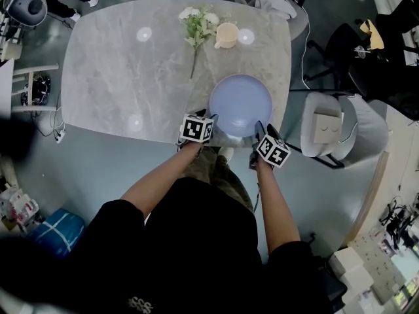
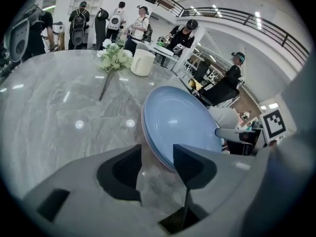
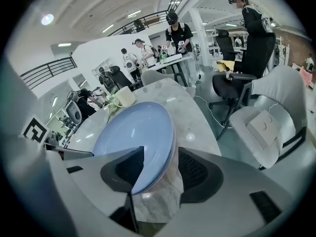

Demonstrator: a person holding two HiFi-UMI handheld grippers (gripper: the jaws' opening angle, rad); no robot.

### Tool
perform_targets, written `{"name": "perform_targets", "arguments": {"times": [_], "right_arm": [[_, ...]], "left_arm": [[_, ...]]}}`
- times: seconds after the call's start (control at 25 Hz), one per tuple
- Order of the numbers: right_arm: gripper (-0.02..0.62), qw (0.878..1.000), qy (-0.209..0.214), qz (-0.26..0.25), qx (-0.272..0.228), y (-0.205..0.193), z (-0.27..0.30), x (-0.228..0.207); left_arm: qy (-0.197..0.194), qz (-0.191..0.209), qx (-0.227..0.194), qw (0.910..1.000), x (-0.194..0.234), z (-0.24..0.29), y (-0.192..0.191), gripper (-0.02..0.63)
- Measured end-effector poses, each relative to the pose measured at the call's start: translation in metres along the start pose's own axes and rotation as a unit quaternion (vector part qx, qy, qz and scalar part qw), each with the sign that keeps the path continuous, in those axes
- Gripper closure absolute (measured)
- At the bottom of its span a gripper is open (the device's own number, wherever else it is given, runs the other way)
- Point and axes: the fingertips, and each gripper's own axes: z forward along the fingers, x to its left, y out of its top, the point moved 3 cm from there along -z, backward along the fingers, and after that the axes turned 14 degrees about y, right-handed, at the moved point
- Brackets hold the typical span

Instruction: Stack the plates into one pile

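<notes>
The plates lie in one pile on the grey marble bench, at its near edge and close to the near right corner. The top plate is pale blue. In both gripper views more than one rim shows at the side of the pile, one under the other, but how many plates there are I cannot tell.

The left tongs are at the near left side of the pile. Its two jaws stand wide apart and the rim of the pile is between them. One jaw reaches over the face of the top plate, and the other is outside the rim, over the bare bench. A clear gap shows between this outer jaw and the rim, so the jaws do not clamp the plates.

The right tongs are at the near right side of the pile, in the same way. Its jaws are also wide apart, with one over the blue face and one outside the rim. Marble shows between the outer jaw and the rim. The rim is between the jaws, but nothing is gripped.

Both tongs point down at a slant toward the pile from the person's side.

Near the far edge of the bench lie some white flowers and, just beside them, a cream mug. Both are well apart from the plates.
</notes>
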Motion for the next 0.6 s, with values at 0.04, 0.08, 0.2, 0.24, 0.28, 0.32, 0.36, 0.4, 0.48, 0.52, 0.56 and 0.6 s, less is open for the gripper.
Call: {"name": "perform_targets", "arguments": {"times": [0.04, 0.08, 0.2, 0.24, 0.28, 0.32, 0.36, 0.4, 0.48, 0.52, 0.56, 0.6], "right_arm": [[0.410, 1.000, 0.005, -0.001, -0.002, 0.001, -0.002, 0.003], [0.410, 1.000, 0.011, -0.001, -0.006, 0.002, -0.005, 0.006], [0.411, 0.999, 0.045, 0.004, -0.025, 0.009, -0.020, 0.019], [0.410, 0.998, 0.061, 0.008, -0.032, 0.012, -0.027, 0.024], [0.407, 0.996, 0.074, 0.009, -0.038, 0.015, -0.034, 0.029], [0.407, 0.995, 0.087, 0.008, -0.044, 0.018, -0.043, 0.034], [0.407, 0.994, 0.098, 0.005, -0.050, 0.021, -0.053, 0.040], [0.407, 0.992, 0.109, 0.001, -0.056, 0.023, -0.064, 0.047], [0.407, 0.989, 0.130, -0.013, -0.066, 0.026, -0.087, 0.059], [0.407, 0.987, 0.141, -0.020, -0.070, 0.026, -0.099, 0.066], [0.407, 0.985, 0.152, -0.026, -0.073, 0.025, -0.110, 0.073], [0.408, 0.983, 0.164, -0.030, -0.073, 0.024, -0.121, 0.081]], "left_arm": [[0.001, -0.003, -0.004, 1.0000, 0.001, -0.001, -0.001, 0.405], [0.001, -0.007, -0.009, 0.9999, 0.001, -0.004, -0.001, 0.405], [-0.001, -0.012, -0.032, 0.9994, -0.003, -0.022, 0.004, 0.405], [-0.003, -0.013, -0.042, 0.9990, -0.005, -0.030, 0.006, 0.405], [-0.006, -0.016, -0.053, 0.9985, -0.007, -0.040, 0.008, 0.405], [-0.009, -0.019, -0.064, 0.9977, -0.010, -0.050, 0.010, 0.405], [-0.013, -0.024, -0.076, 0.9968, -0.012, -0.061, 0.011, 0.405], [-0.016, -0.029, -0.087, 0.9956, -0.015, -0.073, 0.011, 0.405], [-0.021, -0.044, -0.111, 0.9927, -0.022, -0.100, 0.006, 0.405], [-0.025, -0.053, -0.123, 0.9907, -0.027, -0.115, 0.002, 0.405], [-0.029, -0.062, -0.137, 0.9882, -0.031, -0.130, -0.003, 0.408], [-0.034, -0.071, -0.152, 0.9853, -0.037, -0.146, -0.008, 0.418]]}}
